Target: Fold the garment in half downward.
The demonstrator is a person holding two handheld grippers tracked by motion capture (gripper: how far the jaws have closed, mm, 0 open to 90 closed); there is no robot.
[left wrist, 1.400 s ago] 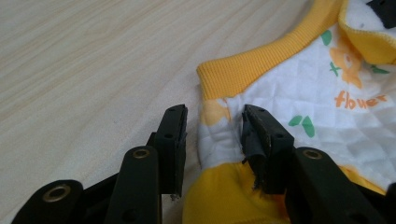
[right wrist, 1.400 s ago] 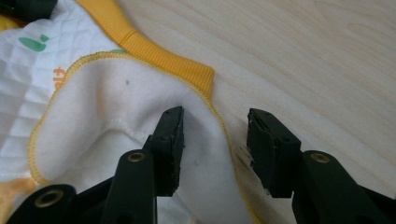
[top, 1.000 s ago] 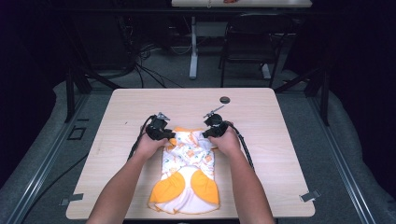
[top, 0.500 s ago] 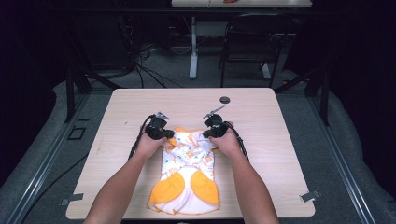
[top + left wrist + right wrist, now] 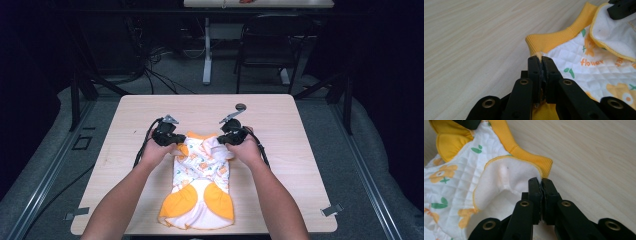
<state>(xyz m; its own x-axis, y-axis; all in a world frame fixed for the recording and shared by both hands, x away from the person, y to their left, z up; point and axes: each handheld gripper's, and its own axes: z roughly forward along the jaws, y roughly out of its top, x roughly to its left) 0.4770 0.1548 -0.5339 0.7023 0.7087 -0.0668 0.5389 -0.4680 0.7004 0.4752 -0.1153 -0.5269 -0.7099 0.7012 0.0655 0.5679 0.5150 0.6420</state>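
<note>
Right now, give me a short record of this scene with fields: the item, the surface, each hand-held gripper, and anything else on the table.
item: white quilted baby garment with orange flower print and orange ribbed trim, lying flat
surface: light wooden table
left hand-held gripper: jaws just closed, pinching the garment's far left corner
right hand-held gripper: jaws just closed, pinching the far right corner
other: small dark round object near the far edge

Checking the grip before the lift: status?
Left gripper and right gripper both just closed, jaws pinching the garment at its yellow collar corners. Nothing in the way.
</note>
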